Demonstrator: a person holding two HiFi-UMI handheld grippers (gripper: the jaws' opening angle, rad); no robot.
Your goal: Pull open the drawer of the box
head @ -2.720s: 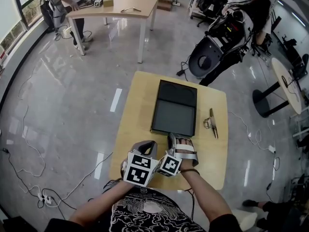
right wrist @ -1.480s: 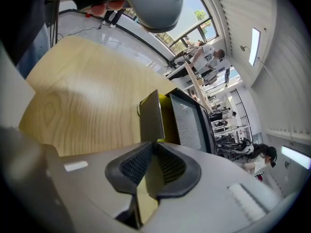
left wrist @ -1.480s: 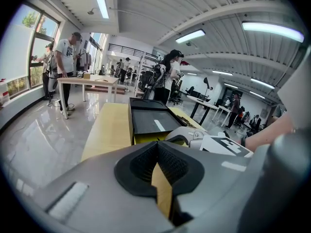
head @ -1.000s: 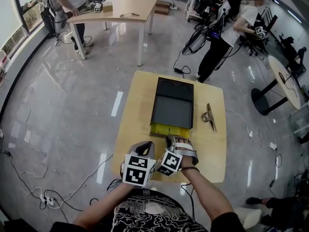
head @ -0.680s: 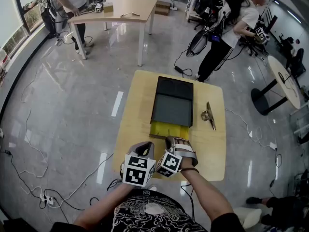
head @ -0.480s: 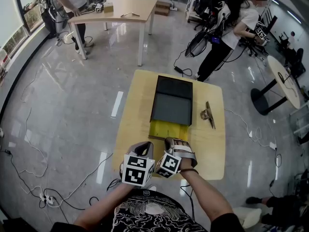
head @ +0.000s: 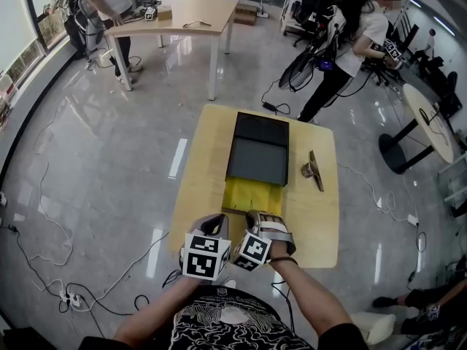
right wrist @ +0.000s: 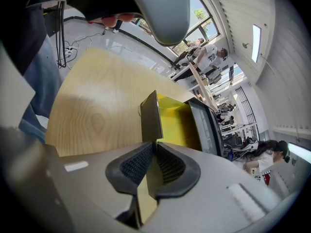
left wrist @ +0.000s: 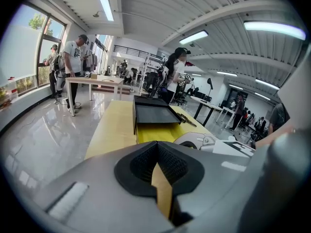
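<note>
A flat black box lies on the wooden table, with its yellow drawer slid out toward me. My right gripper is at the drawer's near end. In the right gripper view the jaws are shut on the drawer's dark front panel, with the yellow drawer inside and the black box beyond it. My left gripper hovers just left of it, shut and holding nothing. The left gripper view shows the box and the drawer ahead.
A metal clip-like tool lies on the table right of the box. A person stands beyond the table's far right corner; another table with people is further back. Cables run across the floor on the left.
The yellow drawer has come further out of the box toward me, and my right gripper has drawn back with it. The left gripper shifted back slightly alongside.
</note>
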